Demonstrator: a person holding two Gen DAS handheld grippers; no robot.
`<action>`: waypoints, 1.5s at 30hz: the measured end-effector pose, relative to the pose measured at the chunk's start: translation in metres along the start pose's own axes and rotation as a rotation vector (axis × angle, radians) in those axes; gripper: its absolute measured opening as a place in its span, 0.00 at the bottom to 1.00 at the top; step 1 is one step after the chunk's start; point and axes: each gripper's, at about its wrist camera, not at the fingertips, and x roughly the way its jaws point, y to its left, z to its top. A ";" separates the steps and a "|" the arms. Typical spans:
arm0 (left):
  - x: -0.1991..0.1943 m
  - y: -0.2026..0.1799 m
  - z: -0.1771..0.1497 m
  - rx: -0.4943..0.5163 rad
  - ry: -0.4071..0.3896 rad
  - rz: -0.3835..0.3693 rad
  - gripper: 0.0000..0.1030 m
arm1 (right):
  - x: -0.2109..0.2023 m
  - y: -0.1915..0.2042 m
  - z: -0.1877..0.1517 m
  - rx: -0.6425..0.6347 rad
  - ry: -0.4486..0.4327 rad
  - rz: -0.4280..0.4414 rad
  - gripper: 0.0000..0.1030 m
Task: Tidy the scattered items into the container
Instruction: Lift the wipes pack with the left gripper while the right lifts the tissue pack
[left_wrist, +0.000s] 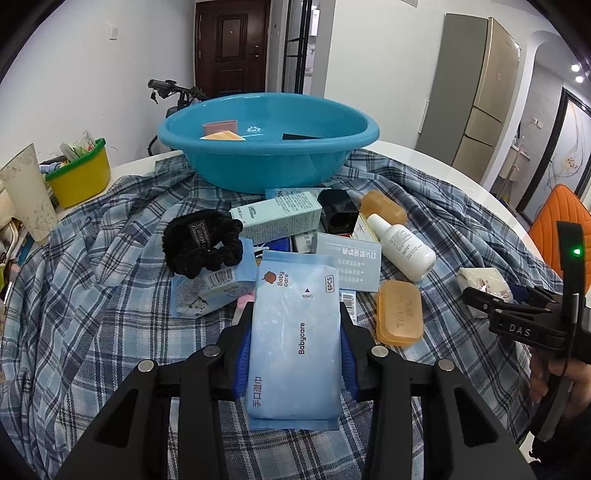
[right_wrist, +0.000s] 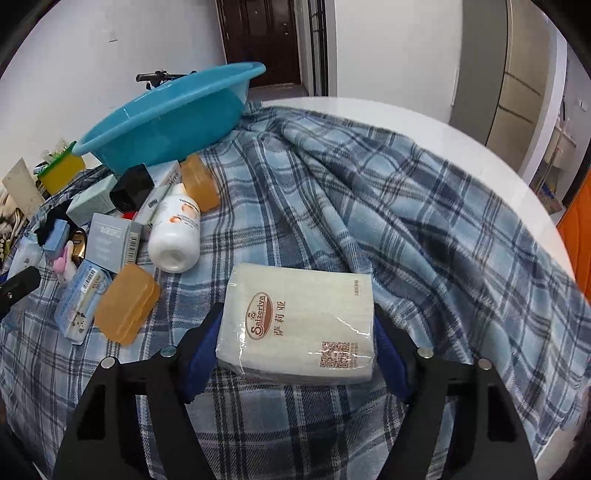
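The plaid cloth (left_wrist: 110, 288) covers the table, and at its far side stands the blue basin (left_wrist: 267, 147), the container, already with a few items inside. Between the basin and the near edge lies the heap of small things: boxes, a white bottle (left_wrist: 402, 245), a black scrunchie (left_wrist: 203, 242), and an orange soap case (left_wrist: 399, 312) just to the right of the left gripper.

The left gripper (left_wrist: 295, 347) is pinching the blue wet-wipes pack (left_wrist: 295, 343) by its long sides, pads pressed on both edges. The right gripper (right_wrist: 297, 350) stands around the white tissue pack (right_wrist: 299, 325), which lies on the cloth at the right, well apart from the heap. Its left pad seems to have a small gap to the pack; the right one looks to touch it, so I judge the grip is not yet firm.

To do this step well, the right jaws should close evenly on the middle of the soft pack before lifting. Then both packs should go high over the heap and the basin rim, and be released low inside.
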 end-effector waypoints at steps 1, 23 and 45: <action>0.000 0.000 0.000 -0.004 -0.001 0.001 0.40 | -0.003 0.001 0.001 -0.001 -0.009 0.002 0.71; -0.015 -0.025 0.000 -0.015 -0.081 0.063 0.40 | -0.047 0.056 0.020 -0.101 -0.189 0.120 0.71; -0.030 -0.032 0.022 0.012 -0.159 0.080 0.40 | -0.065 0.069 0.040 -0.134 -0.258 0.139 0.71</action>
